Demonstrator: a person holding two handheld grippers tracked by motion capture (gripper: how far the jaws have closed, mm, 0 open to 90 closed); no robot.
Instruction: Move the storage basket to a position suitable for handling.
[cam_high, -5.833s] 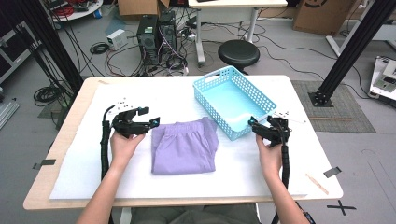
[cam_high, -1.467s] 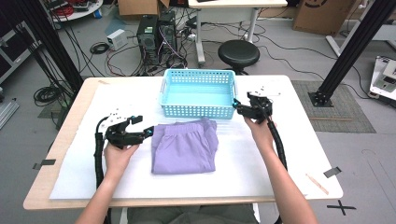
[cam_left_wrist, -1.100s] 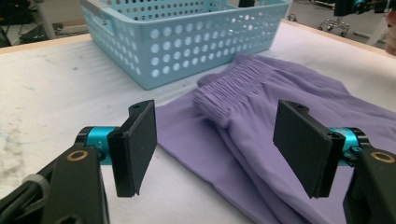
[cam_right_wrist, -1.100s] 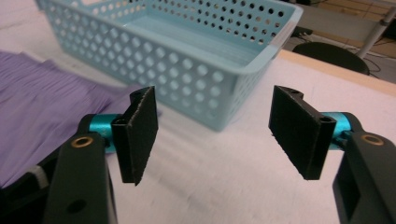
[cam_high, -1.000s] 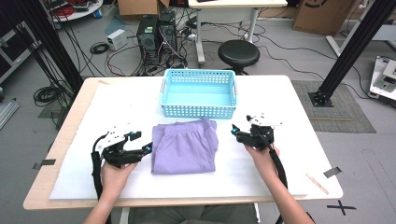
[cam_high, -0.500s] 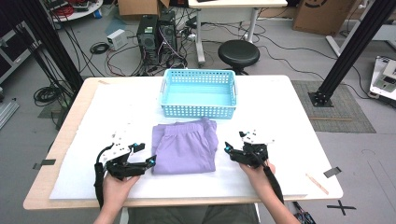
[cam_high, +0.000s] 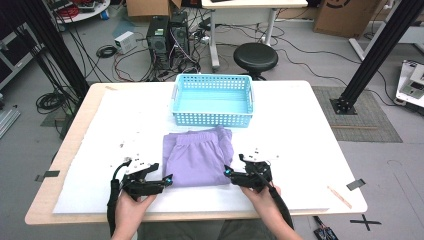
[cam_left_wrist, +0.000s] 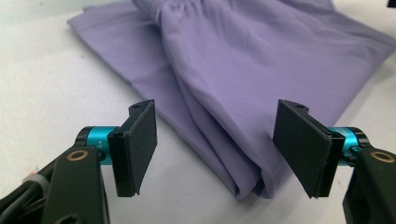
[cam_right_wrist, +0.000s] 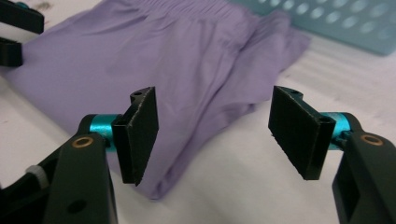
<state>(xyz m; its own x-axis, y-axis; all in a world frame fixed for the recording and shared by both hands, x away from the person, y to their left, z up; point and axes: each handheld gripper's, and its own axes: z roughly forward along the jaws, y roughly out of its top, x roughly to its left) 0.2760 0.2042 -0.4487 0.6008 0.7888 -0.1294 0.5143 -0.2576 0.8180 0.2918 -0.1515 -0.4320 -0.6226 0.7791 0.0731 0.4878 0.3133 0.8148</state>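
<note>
- One folded purple garment (cam_high: 198, 157) was seen lying flat on the white worktop (cam_high: 295, 125), just in front of one light-blue basket (cam_high: 212, 100).
- Two tools were counted, one at each near corner of the garment.
- The left tool (cam_left_wrist: 215, 149) was held with its jaws spread wide, the garment's folded corner lying between them.
- The right tool (cam_right_wrist: 212, 135) was likewise held agape beside the garment's other near corner, nothing gripped.

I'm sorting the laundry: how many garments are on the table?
1. A folded purple garment lies flat on the white table, just in front of the blue basket, between the two open grippers. The basket looks empty.
</note>
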